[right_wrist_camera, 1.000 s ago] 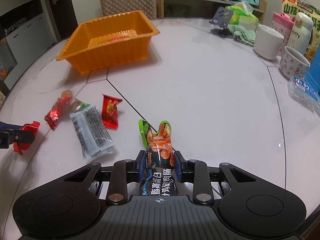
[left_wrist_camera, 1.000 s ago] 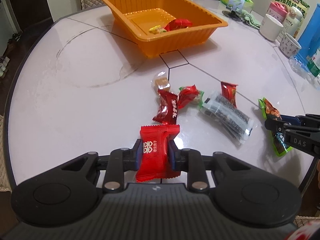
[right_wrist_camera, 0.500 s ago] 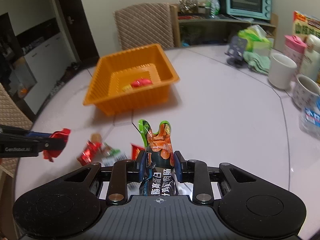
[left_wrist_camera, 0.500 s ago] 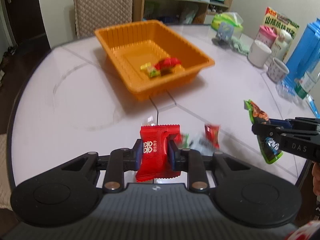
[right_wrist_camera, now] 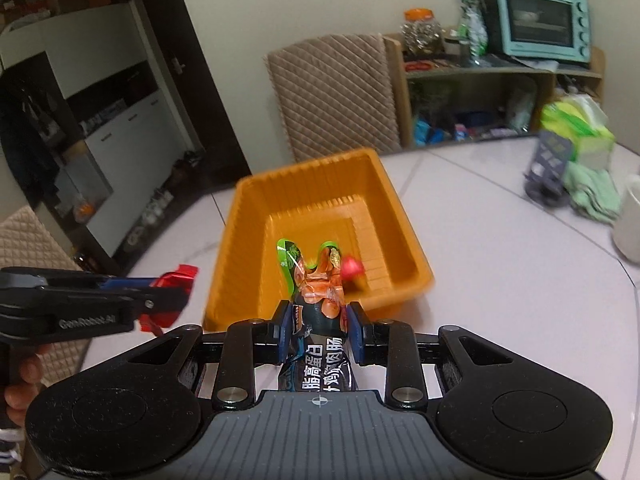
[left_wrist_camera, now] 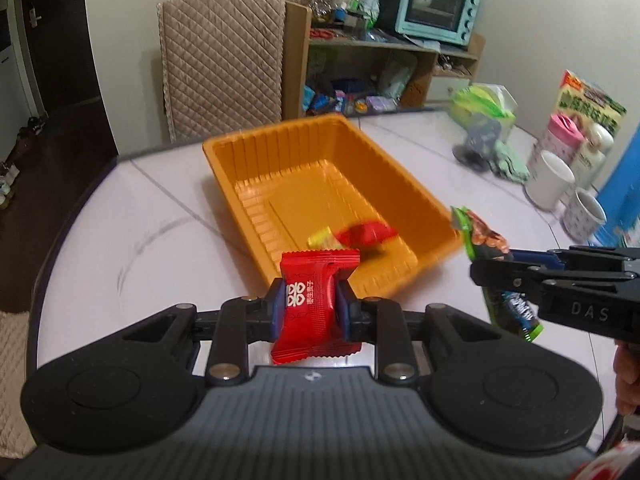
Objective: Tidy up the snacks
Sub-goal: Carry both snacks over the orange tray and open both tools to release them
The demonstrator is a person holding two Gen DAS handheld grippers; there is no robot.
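Between our left gripper's blue pads we have the red candy packet pinched around its middle, upright, its crimped top and bottom edges flaring out past the jaws. Our right gripper is clamped the same way on a dark sausage snack, whose green and orange torn-looking top sticks up beyond the pads (white Chinese characters run along its lower part).

Outward from the left jaws, at about 12 o'clock in the left wrist view, sits the orange tray on the white table, with a red wrapped sweet and a yellow-green one lying on its floor near the closest wall. At 3 o'clock in that view our right gripper reaches in from the side with its snack just off the tray's near right corner, above the table.

From the right wrist view the tray lies at 12 o'clock too, and our left gripper comes in at 9 o'clock, beside the tray's left wall.

Farther out at 2 o'clock stand a white mug, a patterned mug and a pink-lidded container; a quilted chair and a mint toaster oven are behind the table
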